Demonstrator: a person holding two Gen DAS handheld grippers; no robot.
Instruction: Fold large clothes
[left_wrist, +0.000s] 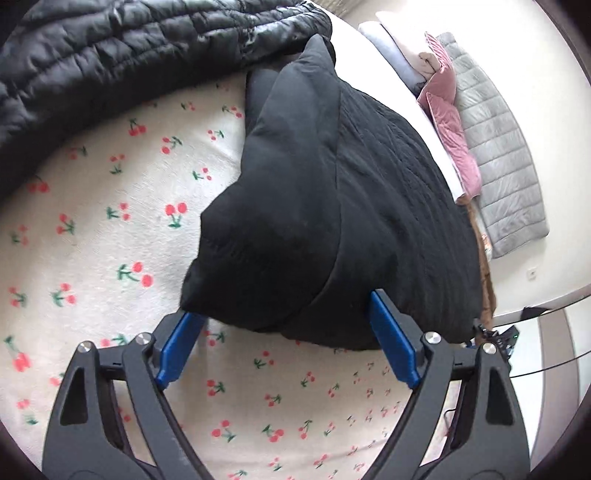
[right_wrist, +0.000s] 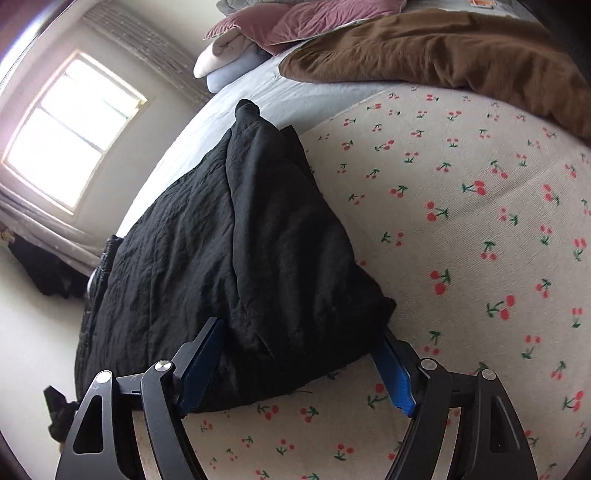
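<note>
1. The bed (left_wrist: 110, 229) fills both views, a cherry-print blanket spread over it as the working surface.
2. Far left in the left wrist view lies a black quilted puffer coat (left_wrist: 110, 55), apparently waiting its turn; in the right wrist view a brown garment (right_wrist: 443, 51) sits at the far right, with a pile of pillows and pink bedding (right_wrist: 280, 22) beyond.
3. Centre stage, the black garment (left_wrist: 332, 192) is bunched in a soft mound on the blanket, one flap doubled over its body, its near hem right at the fingertips.
4. The left gripper (left_wrist: 288, 336) stands spread wide and released, its blue pads flanking the near hem without pinching it.
5. The right gripper (right_wrist: 299, 362) is likewise splayed, holding nothing, its jaws straddling the garment's near edge.
6. My read: each gripper should bite one near corner, taking every layer at once, then lift and carry evenly so the fold lands square, not twisted.
</note>
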